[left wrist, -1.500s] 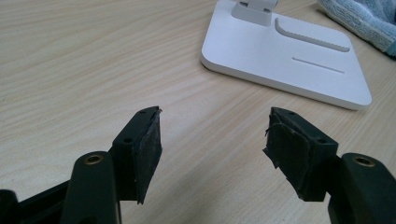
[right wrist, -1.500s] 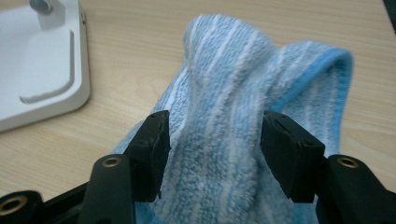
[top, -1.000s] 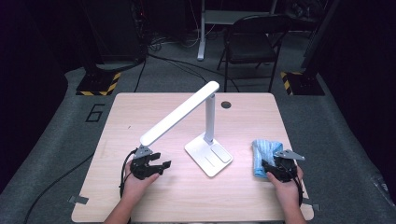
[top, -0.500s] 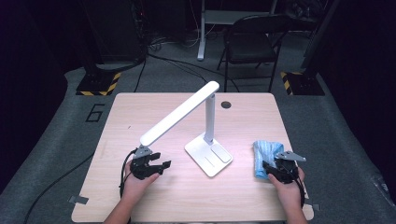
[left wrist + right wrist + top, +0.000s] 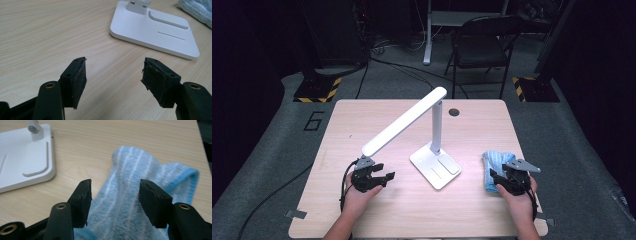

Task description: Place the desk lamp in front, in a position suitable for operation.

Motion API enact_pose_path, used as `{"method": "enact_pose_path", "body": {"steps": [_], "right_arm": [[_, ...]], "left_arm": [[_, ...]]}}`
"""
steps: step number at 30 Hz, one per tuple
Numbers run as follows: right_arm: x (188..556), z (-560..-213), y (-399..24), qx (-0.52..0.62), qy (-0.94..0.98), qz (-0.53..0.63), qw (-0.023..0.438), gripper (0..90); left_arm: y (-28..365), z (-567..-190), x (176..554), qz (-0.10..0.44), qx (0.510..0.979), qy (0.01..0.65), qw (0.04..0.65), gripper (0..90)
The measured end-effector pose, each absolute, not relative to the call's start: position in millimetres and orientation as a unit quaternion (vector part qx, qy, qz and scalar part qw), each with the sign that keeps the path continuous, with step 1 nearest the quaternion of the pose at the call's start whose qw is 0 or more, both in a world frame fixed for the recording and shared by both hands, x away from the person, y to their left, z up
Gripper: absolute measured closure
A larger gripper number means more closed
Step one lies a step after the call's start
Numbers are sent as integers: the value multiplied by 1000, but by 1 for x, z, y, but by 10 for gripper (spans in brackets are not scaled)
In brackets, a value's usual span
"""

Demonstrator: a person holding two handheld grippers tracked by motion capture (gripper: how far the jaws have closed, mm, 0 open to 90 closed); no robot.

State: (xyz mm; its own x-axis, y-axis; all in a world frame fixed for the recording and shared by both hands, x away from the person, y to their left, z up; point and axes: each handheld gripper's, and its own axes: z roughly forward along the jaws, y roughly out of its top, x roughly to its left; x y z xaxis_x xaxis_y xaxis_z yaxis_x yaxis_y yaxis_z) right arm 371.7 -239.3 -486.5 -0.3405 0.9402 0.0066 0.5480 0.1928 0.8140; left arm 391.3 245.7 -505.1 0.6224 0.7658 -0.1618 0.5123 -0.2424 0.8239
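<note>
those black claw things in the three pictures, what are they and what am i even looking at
A person sits at a wooden table holding a two-jaw tool in each hand: the left gripper and the right gripper. One picture comes from a camera above the table; the other two ride on the grippers and look along their black fingers. On the table stand a white desk lamp and a blue striped cloth. The left gripper is open over bare wood. The right gripper's jaws have just been opening; the cloth lies between them, but the pads do not press on it.
</note>
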Motion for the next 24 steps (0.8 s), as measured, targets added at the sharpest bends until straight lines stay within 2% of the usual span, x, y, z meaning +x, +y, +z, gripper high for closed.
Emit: {"method": "enact_pose_path", "body": {"steps": [14, 24], "right_arm": [[387, -469, -197, 474, 740, 426, 214, 453], [401, -454, -170, 439, 756, 439, 207, 480]], "left_arm": [[245, -505, 390, 136, 775, 410, 462, 352], [246, -505, 391, 133, 781, 407, 455, 352]]}}
